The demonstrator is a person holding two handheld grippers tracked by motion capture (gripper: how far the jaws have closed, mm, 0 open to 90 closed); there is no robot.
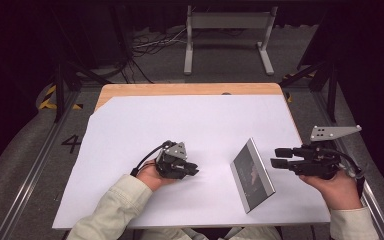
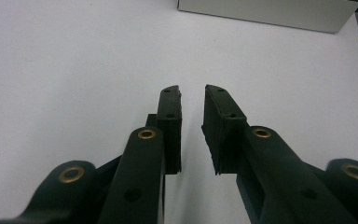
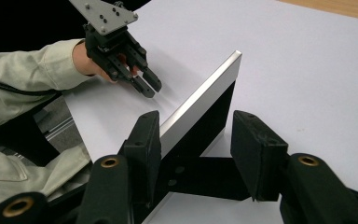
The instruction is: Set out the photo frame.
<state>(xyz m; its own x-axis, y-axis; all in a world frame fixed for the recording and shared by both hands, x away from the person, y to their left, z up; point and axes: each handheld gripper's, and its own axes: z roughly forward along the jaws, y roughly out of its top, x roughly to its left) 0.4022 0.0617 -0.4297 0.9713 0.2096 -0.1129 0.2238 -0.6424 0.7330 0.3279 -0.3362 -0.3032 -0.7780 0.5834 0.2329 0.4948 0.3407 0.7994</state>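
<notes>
Two grippers: both open, neither pressing on anything.
Left gripper [image 1: 194, 170]: jaws narrowly parted over bare white sheet [image 1: 180, 120].
Right gripper [image 1: 279, 157]: jaws apart just beside the frame's right edge.
Picture frame [image 1: 251, 175]: stands propped on the sheet, between the grippers.
Progress: frame apparently set upright and released; little seems left.

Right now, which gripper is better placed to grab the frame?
Right, probably. The right gripper is open with the frame edge already between its jaws. The left gripper sits farther off on the white sheet, jaws empty.
</notes>
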